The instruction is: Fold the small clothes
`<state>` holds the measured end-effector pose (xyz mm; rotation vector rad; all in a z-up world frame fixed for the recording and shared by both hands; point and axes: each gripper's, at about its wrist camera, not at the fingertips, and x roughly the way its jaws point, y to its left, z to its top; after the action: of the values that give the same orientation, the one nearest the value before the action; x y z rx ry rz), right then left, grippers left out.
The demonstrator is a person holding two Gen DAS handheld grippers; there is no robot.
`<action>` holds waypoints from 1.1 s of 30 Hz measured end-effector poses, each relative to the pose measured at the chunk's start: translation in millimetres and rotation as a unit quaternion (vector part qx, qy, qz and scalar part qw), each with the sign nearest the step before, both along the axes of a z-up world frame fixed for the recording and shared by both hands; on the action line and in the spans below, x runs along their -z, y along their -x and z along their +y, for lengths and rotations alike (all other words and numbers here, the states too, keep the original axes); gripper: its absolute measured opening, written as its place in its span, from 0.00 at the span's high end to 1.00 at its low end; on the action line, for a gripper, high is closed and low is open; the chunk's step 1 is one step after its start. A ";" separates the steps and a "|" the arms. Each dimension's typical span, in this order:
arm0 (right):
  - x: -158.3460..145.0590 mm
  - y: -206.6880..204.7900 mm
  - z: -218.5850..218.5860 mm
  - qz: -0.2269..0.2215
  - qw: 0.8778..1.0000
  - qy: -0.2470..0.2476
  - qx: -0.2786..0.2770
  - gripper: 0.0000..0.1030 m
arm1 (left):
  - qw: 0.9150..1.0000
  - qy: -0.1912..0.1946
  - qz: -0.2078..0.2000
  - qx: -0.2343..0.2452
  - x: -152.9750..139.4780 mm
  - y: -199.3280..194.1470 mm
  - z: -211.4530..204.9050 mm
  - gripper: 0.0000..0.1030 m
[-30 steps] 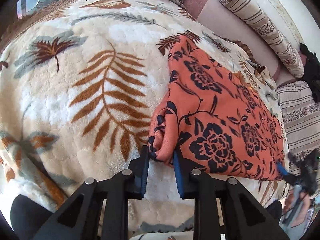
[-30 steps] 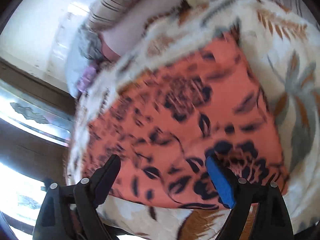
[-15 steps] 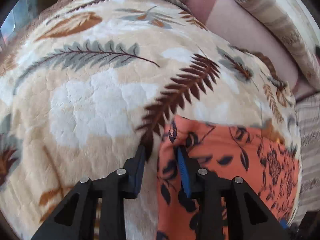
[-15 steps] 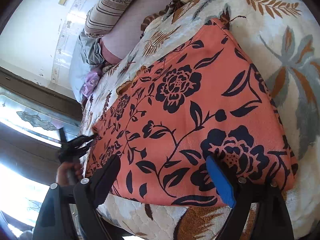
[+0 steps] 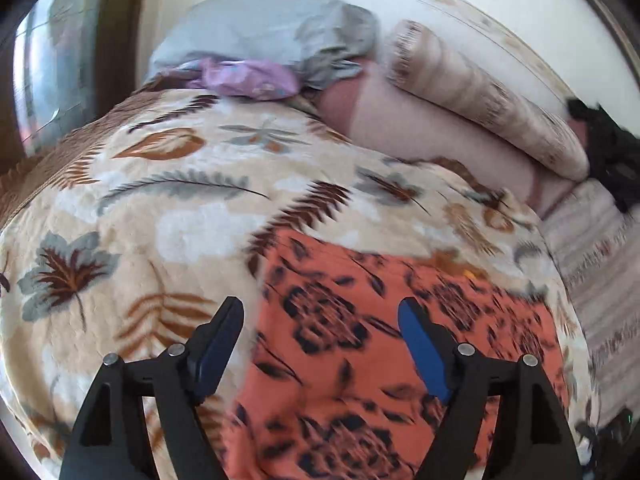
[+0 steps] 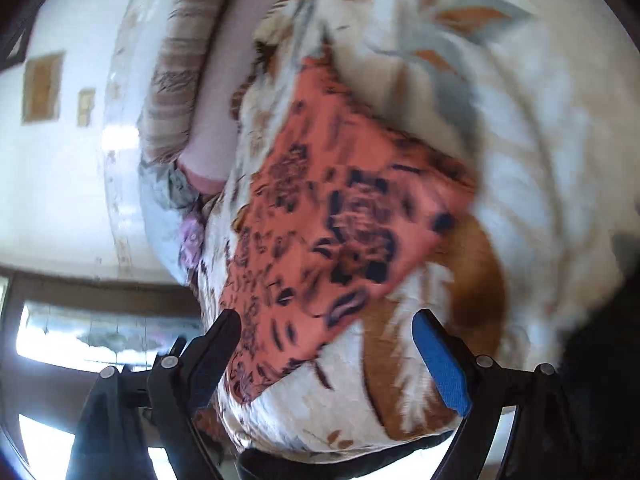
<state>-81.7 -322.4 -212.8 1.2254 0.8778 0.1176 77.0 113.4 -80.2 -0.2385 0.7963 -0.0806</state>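
Both grippers above the folded orange cloth, jaws apart and holding nothing.

The left gripper (image 5: 320, 344) has its jaws spread wide – the orange flowered garment (image 5: 360, 360) lies flat on the leaf-pattern blanket (image 5: 160, 208) between and ahead of them. The right gripper (image 6: 326, 344) is spread too, with the garment (image 6: 340, 220) just ahead of its jaws, nearer the dark one. Beyond the left jaws lie a grey pillow (image 5: 272, 32) and a striped bolster (image 5: 480, 96) – both blurred.

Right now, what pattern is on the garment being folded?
Orange garment with a dark navy floral print, flowers and leaves; clearest in the left wrist view.
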 end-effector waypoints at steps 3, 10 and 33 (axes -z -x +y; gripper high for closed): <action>10.8 -1.7 -17.5 -0.012 0.997 -0.031 0.068 0.13 | 0.999 -0.006 0.029 0.030 15.0 13.9 -31.1 0.22; -41.8 -9.4 -17.5 -0.045 0.990 0.121 0.051 0.92 | 0.997 -0.021 0.059 0.049 29.8 31.8 -67.2 0.22; -20.9 -216.9 -52.1 0.033 0.976 0.147 -0.156 0.62 | 0.981 -0.138 0.090 0.102 80.3 25.6 -111.9 0.16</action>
<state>135.3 -374.5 -191.9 0.8142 1.1014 0.1926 51.4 1.5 -160.5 0.1014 0.9998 -0.1421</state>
